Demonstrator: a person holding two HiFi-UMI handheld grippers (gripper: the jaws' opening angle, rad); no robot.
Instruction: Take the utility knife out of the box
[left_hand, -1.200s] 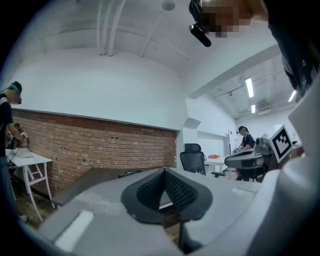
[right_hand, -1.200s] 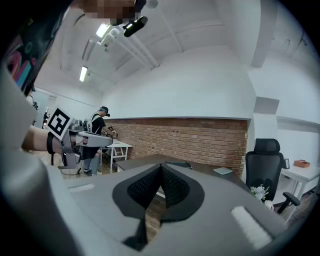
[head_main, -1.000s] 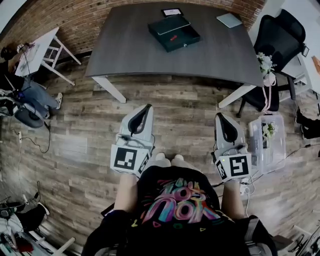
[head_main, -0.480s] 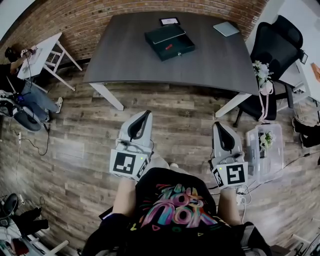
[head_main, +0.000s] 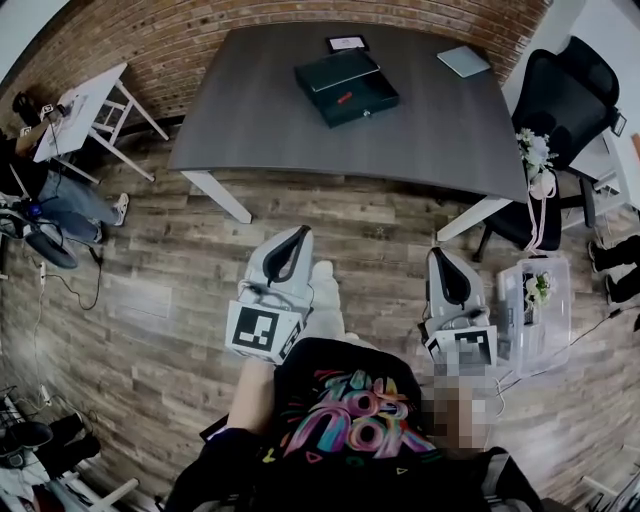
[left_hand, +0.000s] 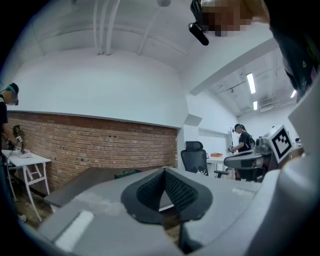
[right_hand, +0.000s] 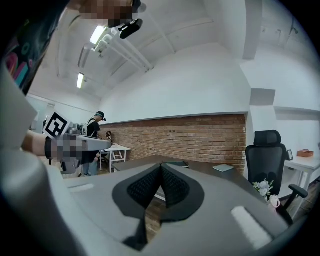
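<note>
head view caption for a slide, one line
Person short of the table bearing the box, left gripper and right gripper shut and empty

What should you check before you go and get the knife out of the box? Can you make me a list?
1. Box in sight: ok. The box sits on the table.
2. Knife spotted: cannot tell. A small red thing shows at the box, too small to name.
3. Close enough to reach: not ok. Both grippers hang over the floor, well short of the table.
4. Left gripper ready to grab: not ok. Its jaws are shut with nothing between them.
5. Right gripper ready to grab: not ok. It is shut and empty too.
</note>
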